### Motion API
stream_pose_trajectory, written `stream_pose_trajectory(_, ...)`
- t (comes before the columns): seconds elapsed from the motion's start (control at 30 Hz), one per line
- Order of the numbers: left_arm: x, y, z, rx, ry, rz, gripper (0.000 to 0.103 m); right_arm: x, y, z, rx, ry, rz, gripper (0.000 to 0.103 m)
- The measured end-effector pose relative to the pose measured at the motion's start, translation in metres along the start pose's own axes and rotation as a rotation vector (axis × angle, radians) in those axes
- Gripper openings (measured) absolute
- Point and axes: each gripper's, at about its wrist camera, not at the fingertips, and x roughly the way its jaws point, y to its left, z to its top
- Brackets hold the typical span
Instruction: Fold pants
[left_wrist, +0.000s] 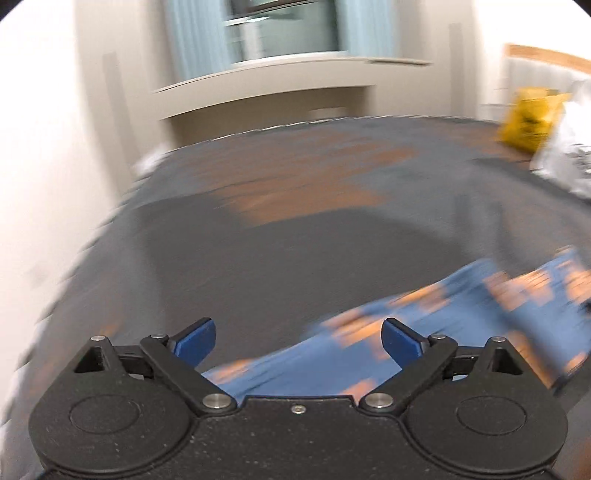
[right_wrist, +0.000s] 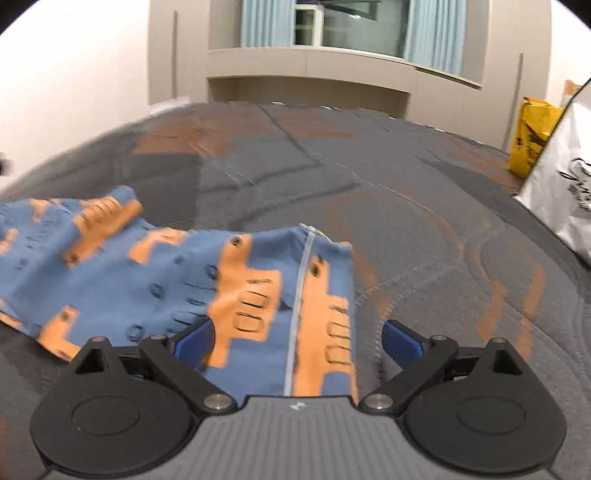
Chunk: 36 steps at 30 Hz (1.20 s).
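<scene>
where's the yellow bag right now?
The yellow bag sits at the far right edge of the grey-and-orange bedspread in both wrist views, just behind the white bag, well away from the pants.

Left gripper (left_wrist: 298, 341) body: black speckled housing with two round black discs at the sides.
Left gripper linkages: black angled bars, silver pivot pins, one small screw at the housing's centre top.
Left gripper pads (left_wrist: 195, 341): blue.
Right gripper (right_wrist: 298, 341) body: grey ribbed plate with a small pale mark at its centre top, flanked by black discs.
Right gripper pads (right_wrist: 400, 341): blue, on black linkages with silver pins.
</scene>
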Motion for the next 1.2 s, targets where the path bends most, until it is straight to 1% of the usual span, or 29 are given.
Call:
stream_pose_trajectory(0.1,-0.011,0.061,-0.032,-0.079,0.044,0.105,0.098,-0.009,0.000,0.001,0.038,-0.032,-0.011,0.099)
stream_pose_trajectory(0.17,-0.017,0.094,-0.050,-0.143,0.054,0.144,0.098,-0.016,0.006,0.006,0.055,-0.067,0.001,0.100)
stream_pose_trajectory(0.23,-0.021,0.124,-0.069,-0.208,0.047,0.148,0.098,-0.022,0.019,0.015,0.059,-0.100,0.039,0.101)
stream_pose_trajectory(0.3,-0.022,0.142,-0.082,-0.277,0.037,0.126,0.098,-0.025,0.036,0.022,0.055,-0.131,0.092,0.103)
stream_pose_trajectory(0.37,-0.020,0.158,-0.095,-0.352,0.028,0.084,0.098,-0.023,0.052,0.030,0.056,-0.135,0.136,0.103)
stream_pose_trajectory(0.47,-0.012,0.171,-0.108,-0.455,0.014,-0.047,0.098,-0.016,0.071,0.031,0.044,-0.121,0.129,0.103)
stream_pose_trajectory(0.53,-0.007,0.170,-0.109,-0.502,0.012,-0.106,0.098,-0.011,0.075,0.028,0.061,-0.099,0.122,0.103)
stream_pose_trajectory(0.6,-0.009,0.162,-0.111,-0.521,0.006,-0.108,0.098,-0.008,0.075,0.024,0.093,-0.080,0.118,0.103)
stream_pose_trajectory(0.67,-0.013,0.152,-0.110,-0.504,-0.017,-0.105,0.097,-0.007,0.077,0.019,0.109,-0.069,0.112,0.103)
stream_pose_trajectory(0.73,-0.020,0.140,-0.110,-0.480,-0.020,-0.096,0.096,-0.006,0.079,0.017,0.105,-0.064,0.115,0.103)
stream_pose_trajectory(0.83,-0.024,0.126,-0.112,-0.472,-0.010,-0.125,0.092,-0.006,0.082,0.014,0.089,-0.080,0.105,0.103)
stream_pose_trajectory(0.87,-0.021,0.123,-0.113,-0.474,0.001,-0.124,0.089,-0.005,0.084,0.014,0.086,-0.088,0.104,0.103)
stream_pose_trajectory(0.93,-0.016,0.117,-0.115,-0.481,0.031,-0.118,0.078,-0.003,0.086,0.012,0.086,-0.088,0.108,0.103)
stream_pose_trajectory(0.97,-0.013,0.113,-0.116,-0.480,0.048,-0.110,0.055,-0.001,0.087,0.011,0.083,-0.085,0.112,0.103)
stream_pose_trajectory(1.0,-0.009,0.110,-0.116,-0.474,0.066,-0.103,0.016,0.000,0.088,0.010,0.081,-0.083,0.111,0.103)
stream_pose_trajectory(1.07,-0.006,0.108,-0.114,-0.468,0.085,-0.065,0.012,0.002,0.089,0.007,0.079,-0.083,0.110,0.103)
stream_pose_trajectory(1.1,-0.006,0.110,-0.112,-0.472,0.084,-0.062,0.010,0.003,0.089,0.005,0.078,-0.080,0.114,0.103)
stream_pose_trajectory(1.17,-0.012,0.113,-0.110,-0.455,0.079,-0.027,0.009,0.005,0.088,0.003,0.083,-0.076,0.120,0.103)
stream_pose_trajectory(1.2,-0.014,0.115,-0.109,-0.440,0.076,-0.023,0.009,0.006,0.088,0.003,0.085,-0.076,0.124,0.103)
